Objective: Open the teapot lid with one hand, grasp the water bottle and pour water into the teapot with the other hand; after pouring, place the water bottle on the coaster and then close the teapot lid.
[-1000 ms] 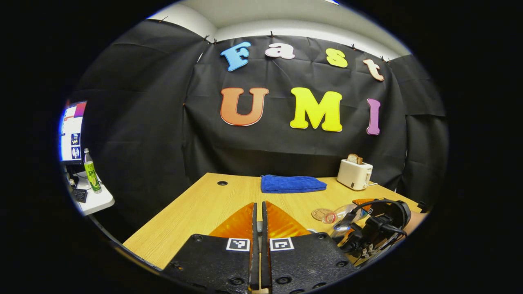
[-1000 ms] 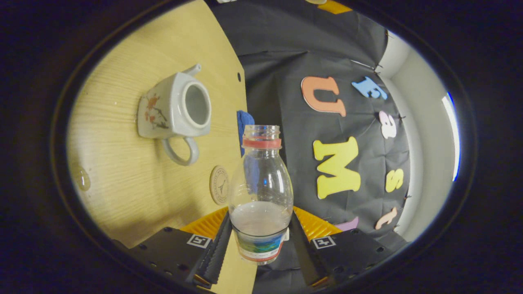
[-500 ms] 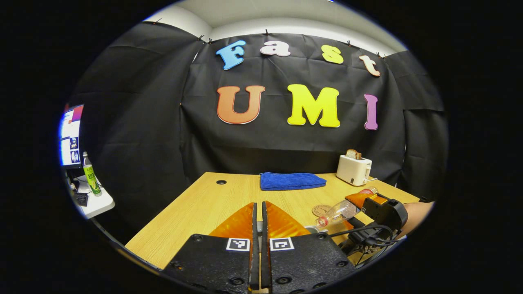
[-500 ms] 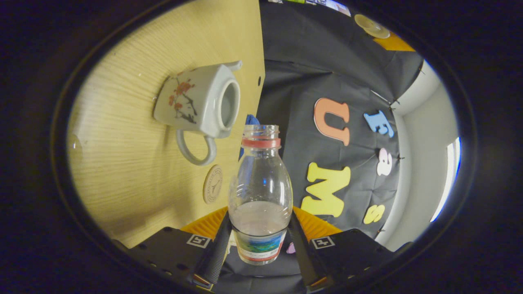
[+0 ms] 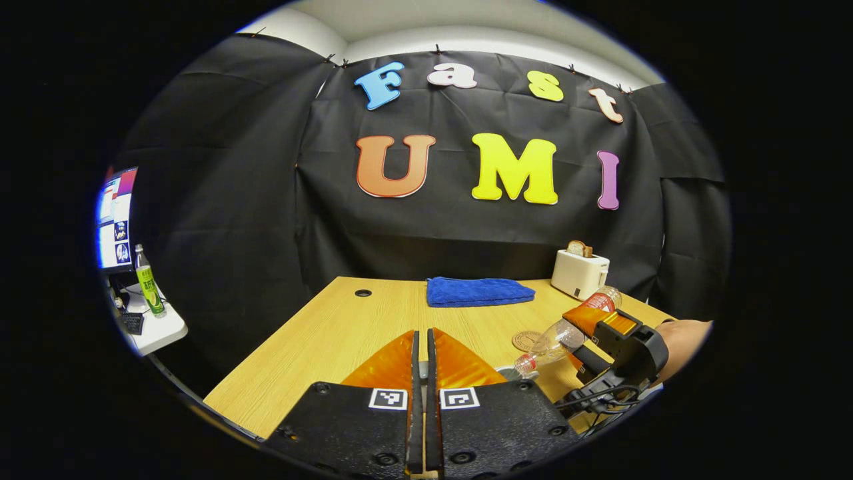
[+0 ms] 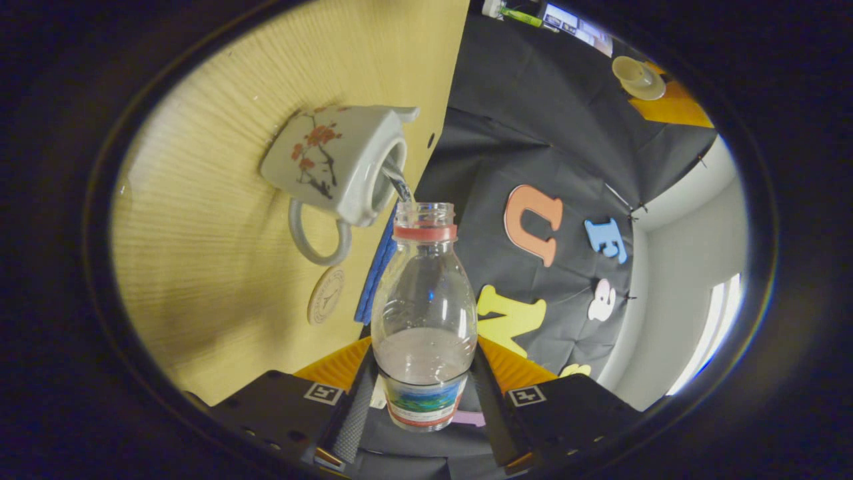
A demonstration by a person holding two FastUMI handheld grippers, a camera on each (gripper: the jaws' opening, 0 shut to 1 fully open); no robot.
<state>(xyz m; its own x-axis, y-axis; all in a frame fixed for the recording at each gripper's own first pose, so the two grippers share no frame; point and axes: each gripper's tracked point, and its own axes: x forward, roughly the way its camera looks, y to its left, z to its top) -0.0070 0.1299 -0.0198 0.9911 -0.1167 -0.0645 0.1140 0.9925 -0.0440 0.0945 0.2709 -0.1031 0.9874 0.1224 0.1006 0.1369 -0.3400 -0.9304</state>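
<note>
My right gripper (image 6: 424, 350) is shut on the clear water bottle (image 6: 424, 300), which is tipped over. A thin stream of water (image 6: 398, 183) runs from its mouth into the open white teapot (image 6: 326, 167) with red flowers. The round coaster (image 6: 325, 295) lies on the table beside the teapot's handle. The teapot lid (image 6: 636, 75) hangs in the air, far off, against a gripper finger. My left gripper (image 5: 420, 337) is shut, with a thin grey piece between its fingers. From there the bottle (image 5: 556, 337) slants down in the right gripper (image 5: 590, 320), next to the coaster (image 5: 526, 340).
A folded blue towel (image 5: 478, 291) and a white toaster (image 5: 578, 273) with bread stand at the back of the wooden table (image 5: 333, 333). A side table at the left carries a green bottle (image 5: 148, 280) below a monitor (image 5: 113, 217). A hand (image 5: 683, 337) holds the right gripper.
The right gripper has tipped the bottle further and brought its mouth to the teapot's opening; water now flows. The left gripper has hardly moved.
</note>
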